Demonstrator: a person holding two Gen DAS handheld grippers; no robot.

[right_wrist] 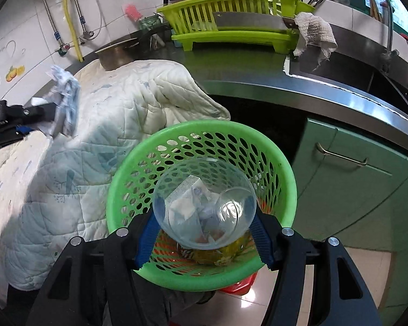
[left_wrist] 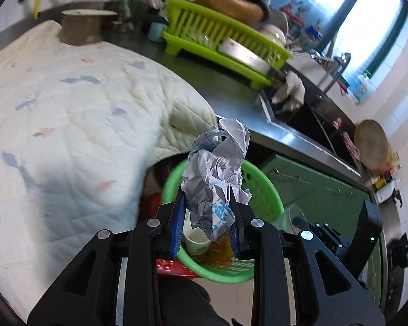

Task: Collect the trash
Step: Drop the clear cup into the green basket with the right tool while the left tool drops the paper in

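1. The left gripper (left_wrist: 208, 203) clamps its ribbed blue pads on a crumpled paper wad (left_wrist: 217, 171), white with blue print and creased into sharp folds. The wad sticks up past the fingertips, over the near edge of the green basket (left_wrist: 266, 190).
2. The right gripper (right_wrist: 204, 217) holds a clear plastic cup (right_wrist: 204, 206) between its blue pads, jaws about half spread. The cup is thin, round and glossy, its mouth turned toward the camera, and it sits above the basket opening.
3. The basket is round, of bright green plastic, with a smooth rim and walls pierced by rows of oval holes. Inside lie a white paper cup (left_wrist: 195, 240) and yellowish wrappers (right_wrist: 225, 252), with more crumpled paper seen through the clear cup.
4. A quilted white cloth (right_wrist: 108, 114) with faint blue and pink marks drapes over the counter just beside the basket, its stitching in a diamond pattern.
5. The brushed steel counter (right_wrist: 258, 81) carries a slotted lime-green dish rack (right_wrist: 231, 19), and a rough white rag (right_wrist: 315, 32) hangs at the sink edge.
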